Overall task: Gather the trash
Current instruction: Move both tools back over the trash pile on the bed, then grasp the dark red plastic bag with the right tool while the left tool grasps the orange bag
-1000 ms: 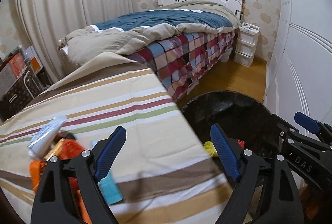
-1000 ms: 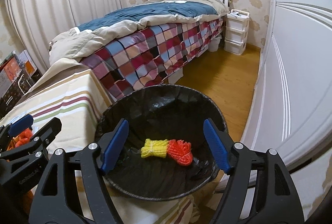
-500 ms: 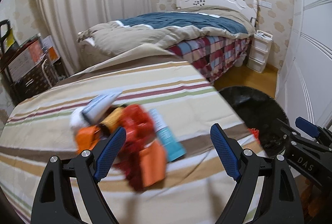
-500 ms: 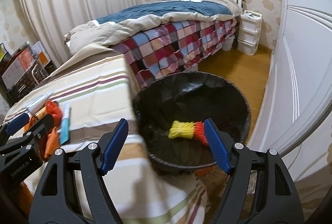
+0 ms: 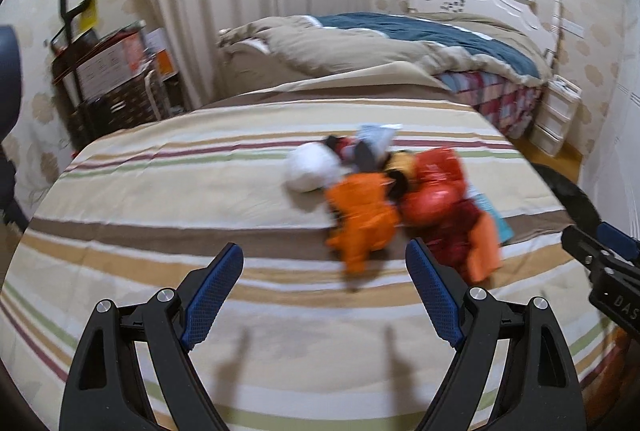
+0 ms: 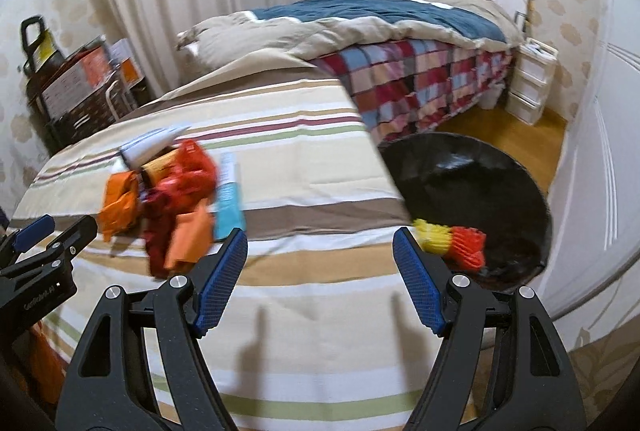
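- Left tool (image 5: 324, 295), jaws wide and empty, hovers over a striped desk (image 5: 160, 191).
- A blurred pile of orange and red trash (image 5: 400, 203) lies just ahead of it, slightly right.
- Right tool (image 6: 320, 267) is also wide and empty.
- Ahead-right, the black bin (image 6: 500, 191) holds one yellow-and-red bundle (image 6: 450, 241); most trash appears uncollected.

White letters "DAS" stood on the black body of the right gripper (image 5: 618, 273) — cut off by the picture's edge. Small white lettering ran along the left gripper (image 6: 38, 263), too blurred to read. The boxes (image 5: 108, 59) by the curtain bore print — illegible.
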`<state>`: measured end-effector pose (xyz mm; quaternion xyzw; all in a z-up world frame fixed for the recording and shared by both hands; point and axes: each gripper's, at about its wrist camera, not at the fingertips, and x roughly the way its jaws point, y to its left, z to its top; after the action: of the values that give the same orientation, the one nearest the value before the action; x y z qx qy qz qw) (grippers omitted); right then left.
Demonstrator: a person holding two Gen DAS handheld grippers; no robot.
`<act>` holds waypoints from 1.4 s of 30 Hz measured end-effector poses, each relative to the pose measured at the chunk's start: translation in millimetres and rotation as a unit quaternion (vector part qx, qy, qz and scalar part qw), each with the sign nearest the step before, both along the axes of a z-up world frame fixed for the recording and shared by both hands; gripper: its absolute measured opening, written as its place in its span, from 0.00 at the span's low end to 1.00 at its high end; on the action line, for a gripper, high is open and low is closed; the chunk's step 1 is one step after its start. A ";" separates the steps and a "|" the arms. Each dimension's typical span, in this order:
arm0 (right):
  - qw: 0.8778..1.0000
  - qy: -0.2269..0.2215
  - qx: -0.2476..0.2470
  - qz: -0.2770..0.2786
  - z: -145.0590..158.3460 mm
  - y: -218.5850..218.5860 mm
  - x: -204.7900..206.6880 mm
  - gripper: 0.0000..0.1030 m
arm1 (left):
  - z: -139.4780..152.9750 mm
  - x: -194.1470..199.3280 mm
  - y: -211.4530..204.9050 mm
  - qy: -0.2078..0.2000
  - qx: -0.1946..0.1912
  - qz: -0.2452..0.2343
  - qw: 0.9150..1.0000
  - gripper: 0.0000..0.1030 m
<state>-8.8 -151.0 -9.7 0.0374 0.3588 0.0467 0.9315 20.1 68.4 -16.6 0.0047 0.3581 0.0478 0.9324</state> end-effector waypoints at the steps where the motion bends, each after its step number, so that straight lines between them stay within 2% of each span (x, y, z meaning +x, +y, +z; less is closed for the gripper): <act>1: 1.000 0.000 -0.001 0.005 0.6 5.1 -0.6 0.71 | -1.3 -2.4 7.3 0.000 0.001 0.007 1.000 0.81; 13: 0.996 0.005 -0.022 0.082 3.6 79.1 2.9 0.69 | -6.1 -18.3 65.9 -0.001 0.000 0.060 0.998 0.81; 15: 0.996 0.007 -0.025 0.091 2.6 87.9 4.5 0.65 | -6.3 -18.3 73.5 -0.001 -0.003 0.067 0.998 0.81; 17: 0.994 0.013 -0.029 0.100 0.7 98.1 7.6 0.56 | -7.3 -18.8 81.5 0.000 -0.008 0.074 0.997 0.81; 25: 0.992 0.034 -0.040 0.119 -10.8 122.2 18.9 0.38 | -10.1 -21.9 91.9 0.002 -0.022 0.081 0.996 0.81; 28: 0.991 0.042 -0.042 0.120 -14.6 123.5 21.6 0.23 | -10.2 -22.2 89.8 0.000 -0.019 0.077 0.997 0.81; 42: 0.995 0.013 -0.022 0.101 4.0 99.8 15.1 0.22 | -9.4 -14.9 56.1 -0.002 -0.022 0.033 0.999 0.81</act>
<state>6.3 -51.2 -5.7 -0.0184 0.3742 0.1322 0.9177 5.2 124.5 -26.0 -0.0274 0.3568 0.0704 0.9311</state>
